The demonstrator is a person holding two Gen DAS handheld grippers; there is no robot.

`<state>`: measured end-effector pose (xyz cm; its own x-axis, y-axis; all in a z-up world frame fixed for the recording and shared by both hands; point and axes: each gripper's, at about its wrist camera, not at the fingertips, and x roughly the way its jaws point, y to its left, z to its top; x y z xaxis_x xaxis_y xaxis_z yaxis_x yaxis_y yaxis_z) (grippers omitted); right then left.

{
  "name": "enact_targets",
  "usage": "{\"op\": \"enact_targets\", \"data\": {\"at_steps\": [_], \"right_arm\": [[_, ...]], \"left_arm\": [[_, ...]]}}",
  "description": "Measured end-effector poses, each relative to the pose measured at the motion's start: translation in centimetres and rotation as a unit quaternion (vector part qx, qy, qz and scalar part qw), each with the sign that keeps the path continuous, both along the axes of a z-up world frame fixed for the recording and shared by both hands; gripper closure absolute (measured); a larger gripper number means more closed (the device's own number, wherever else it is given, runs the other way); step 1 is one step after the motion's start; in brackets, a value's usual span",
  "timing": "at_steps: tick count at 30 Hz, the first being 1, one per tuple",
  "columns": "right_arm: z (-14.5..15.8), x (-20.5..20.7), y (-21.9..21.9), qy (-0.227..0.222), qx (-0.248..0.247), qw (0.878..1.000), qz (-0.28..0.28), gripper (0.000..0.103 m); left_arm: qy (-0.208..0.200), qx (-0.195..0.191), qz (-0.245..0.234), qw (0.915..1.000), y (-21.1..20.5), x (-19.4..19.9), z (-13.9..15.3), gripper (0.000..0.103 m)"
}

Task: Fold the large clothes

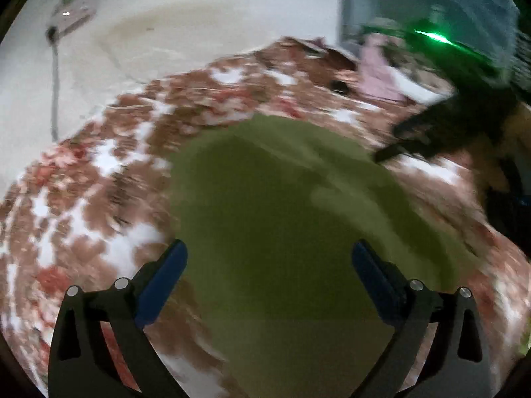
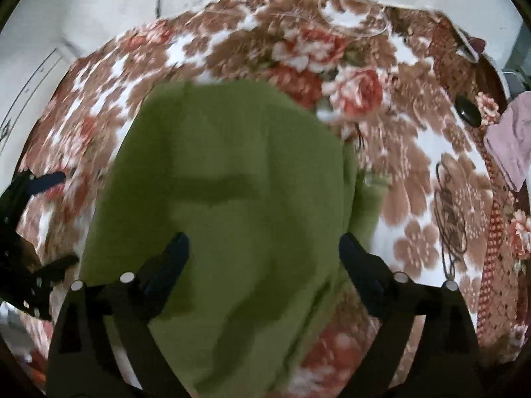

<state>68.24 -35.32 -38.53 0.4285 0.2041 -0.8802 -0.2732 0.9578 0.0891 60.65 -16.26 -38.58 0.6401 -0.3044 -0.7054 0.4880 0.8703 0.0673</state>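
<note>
The green garment [image 2: 229, 205] lies flat on the flowered bedspread [image 2: 415, 172], folded over itself (blur hides the creases). My right gripper [image 2: 264, 248] and left gripper [image 1: 269, 257] hover above it — both spread wide, gripping nothing. A pink cloth [image 2: 512, 139] sits well apart.

One green garment [image 2: 229, 199], one floral blanket [image 2: 415, 179], one pink cloth [image 2: 511, 146], one dark oval object [image 2: 467, 110], two tools.

Garment [image 2: 229, 179]: plain olive green.
Bedspread [image 2: 415, 172]: white, with brown and red flowers.
Claw pads [image 1: 159, 285]: blue, on black frames.
Cloth by bedspread edge [image 2: 511, 146]: pale pink.
Floor [image 1: 166, 26]: off-white.
</note>
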Motion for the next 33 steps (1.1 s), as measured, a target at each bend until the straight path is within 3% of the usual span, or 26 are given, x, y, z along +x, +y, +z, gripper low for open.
{"op": "enact_targets", "data": {"at_steps": [5,9,13,17,21,24,27,33], "right_arm": [[-0.9,3.2,1.6,-0.040,-0.041,0.998,-0.038,0.012],[-3.2,3.7,0.6,-0.035,-0.043,0.996,-0.066,0.012],[-6.0,3.7,-0.2,-0.023,-0.061,0.996,-0.065,0.012],[-8.6,3.5,-1.6,0.002,-0.038,0.997,-0.071,0.012],[-9.4,3.3,-2.2,-0.004,-0.041,0.997,-0.064,0.012],[-10.0,3.1,-2.2,-0.014,-0.053,0.997,-0.055,0.012],[-10.6,3.0,-2.3,-0.017,-0.058,0.997,-0.052,0.012],[-11.1,2.9,-2.2,-0.013,-0.068,0.996,-0.053,0.012]], "left_arm": [[0.023,-0.008,0.086,0.9960,1.5,7.4,-1.8,0.006],[0.052,-0.018,0.111,0.9923,2.9,10.0,-3.7,0.004],[0.071,-0.028,0.117,0.9902,3.8,10.8,-5.6,0.004],[0.087,-0.036,0.129,0.9871,4.2,11.0,-7.5,0.004],[0.107,-0.041,0.133,0.9845,4.7,11.2,-9.5,0.004],[0.084,0.006,0.112,0.9901,3.6,10.7,-10.9,0.004],[0.120,-0.017,0.118,0.9856,4.2,11.3,-11.9,0.004],[0.135,-0.016,0.120,0.9834,4.2,11.4,-12.5,0.004]]}}
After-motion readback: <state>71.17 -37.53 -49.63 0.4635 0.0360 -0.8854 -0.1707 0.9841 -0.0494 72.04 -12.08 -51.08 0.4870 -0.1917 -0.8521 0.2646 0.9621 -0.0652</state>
